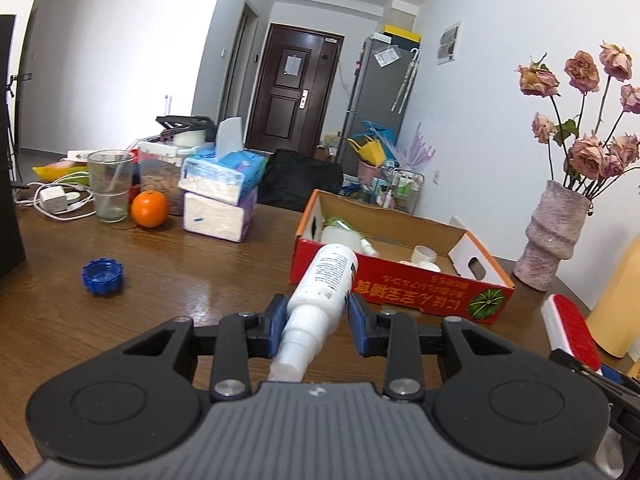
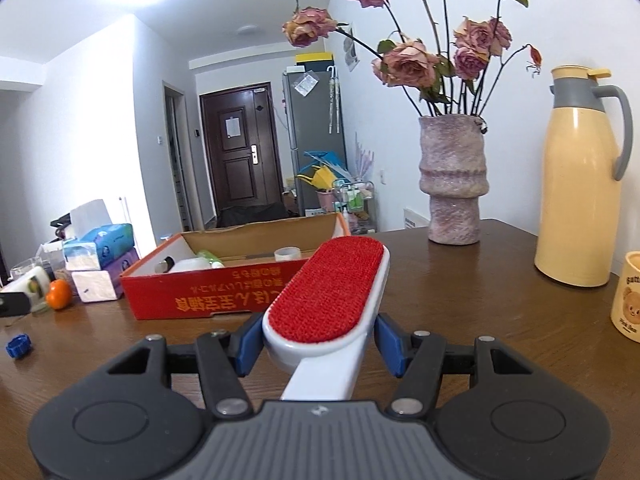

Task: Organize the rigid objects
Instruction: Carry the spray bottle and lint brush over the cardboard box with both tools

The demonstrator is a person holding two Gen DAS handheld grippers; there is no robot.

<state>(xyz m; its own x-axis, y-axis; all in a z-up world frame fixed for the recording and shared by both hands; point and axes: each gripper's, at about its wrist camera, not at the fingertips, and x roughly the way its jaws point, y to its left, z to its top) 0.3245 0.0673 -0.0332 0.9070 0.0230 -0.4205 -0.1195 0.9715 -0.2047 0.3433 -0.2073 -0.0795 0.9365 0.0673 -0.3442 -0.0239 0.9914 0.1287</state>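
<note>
Closest in, the left gripper (image 1: pixel 317 322) was clamped on a white spray bottle (image 1: pixel 324 286), its blue pads pressing the bottle's sides, nozzle end toward the camera and base tilted up toward the cardboard box (image 1: pixel 404 288). Likewise, the right gripper (image 2: pixel 316 340) was clamped on a lint brush (image 2: pixel 326 294), pads gripping the white rim where the red bristle pad met the handle, the head raised over the wooden table (image 2: pixel 460 320). Just beyond both tools sat the open box, red-sided with printed characters, holding a few white bottles and a tape roll (image 2: pixel 287 254). Left of it a blue bottle cap (image 1: pixel 103 276) lay alone on the tabletop. Farther back stood an orange (image 1: pixel 149 209), a drinking glass (image 1: pixel 109 186) and stacked tissue packs (image 1: pixel 220 196). Right of the box rose a pink vase (image 2: pixel 454 184) of dried roses, and beside it a yellow thermos jug (image 2: pixel 580 184).
</note>
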